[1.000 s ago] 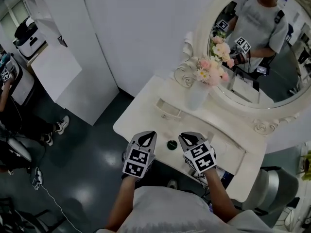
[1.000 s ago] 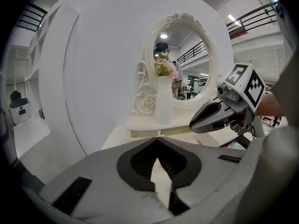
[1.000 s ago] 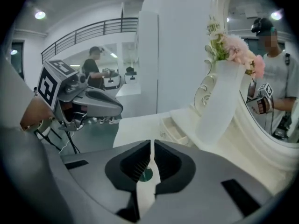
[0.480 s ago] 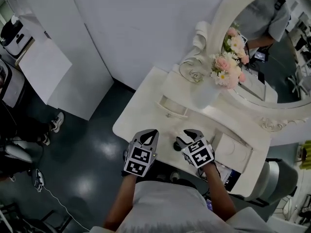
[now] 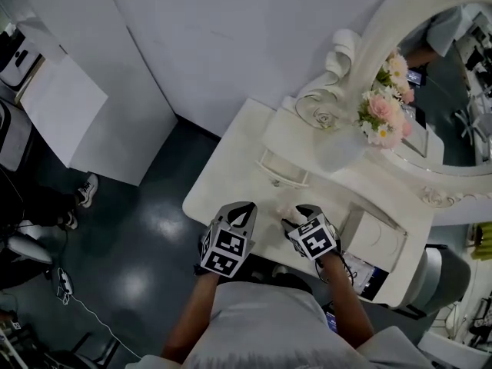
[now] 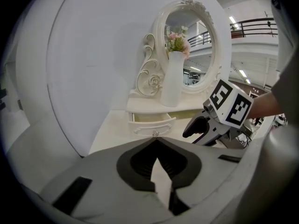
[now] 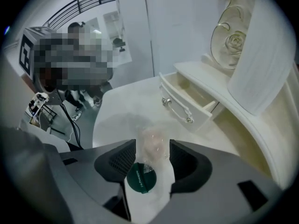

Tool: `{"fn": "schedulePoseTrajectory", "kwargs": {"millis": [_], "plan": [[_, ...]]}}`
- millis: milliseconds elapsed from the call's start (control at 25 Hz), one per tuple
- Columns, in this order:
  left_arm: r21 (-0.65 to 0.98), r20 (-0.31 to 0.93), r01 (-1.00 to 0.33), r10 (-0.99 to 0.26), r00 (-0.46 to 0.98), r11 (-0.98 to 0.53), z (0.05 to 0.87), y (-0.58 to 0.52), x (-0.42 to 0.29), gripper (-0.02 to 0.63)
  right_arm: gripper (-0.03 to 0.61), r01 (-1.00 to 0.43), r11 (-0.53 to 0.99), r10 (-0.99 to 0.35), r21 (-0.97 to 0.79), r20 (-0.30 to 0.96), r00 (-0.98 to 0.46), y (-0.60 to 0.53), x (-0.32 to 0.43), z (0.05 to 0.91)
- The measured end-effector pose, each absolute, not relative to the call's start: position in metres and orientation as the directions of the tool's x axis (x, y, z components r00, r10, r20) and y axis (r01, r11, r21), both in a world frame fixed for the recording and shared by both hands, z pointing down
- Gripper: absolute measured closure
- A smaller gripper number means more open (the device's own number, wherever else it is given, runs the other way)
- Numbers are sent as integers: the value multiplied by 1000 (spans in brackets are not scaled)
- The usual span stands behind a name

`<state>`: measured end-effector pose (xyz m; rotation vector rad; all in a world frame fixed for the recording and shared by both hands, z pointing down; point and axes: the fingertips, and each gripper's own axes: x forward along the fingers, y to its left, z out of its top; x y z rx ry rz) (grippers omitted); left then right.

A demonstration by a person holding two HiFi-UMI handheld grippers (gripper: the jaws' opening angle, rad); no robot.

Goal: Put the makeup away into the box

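1. The bottle [image 7: 145, 164] lay on the table [image 7: 117, 113], between the jaws of the right tongs [image 7: 151, 148].
2. Those jaws had just been opening and stood wide, not pressing it.
3. It was best to go lower, keep it in the middle, then squeeze softly.
4. The left tongs [image 6: 156, 143] were closed and empty.

Grey left tongs [image 5: 244, 207] and right tongs [image 5: 298, 216], black-and-white marker cubes [image 5: 226, 250], grey T-shirt [image 5: 261, 325]

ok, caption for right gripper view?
Right gripper, jaws just opened, straddles green-capped clear bottle on vanity; open drawer beyond.
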<state>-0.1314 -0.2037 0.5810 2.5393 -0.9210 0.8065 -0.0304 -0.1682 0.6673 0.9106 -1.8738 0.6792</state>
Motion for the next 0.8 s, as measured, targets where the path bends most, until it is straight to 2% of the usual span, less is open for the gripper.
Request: {"fn": "schedulePoseTrajectory", "kwargs": {"millis": [600, 800], "plan": [[136, 630, -646, -438, 642, -751, 596, -218, -151, 618, 374, -823, 566, -290, -53, 921, -258, -174, -38, 699], [137, 627, -632, -427, 652, -763, 595, -221, -144, 618, 420, -838, 545, -327, -35, 911, -251, -175, -34, 695]]}}
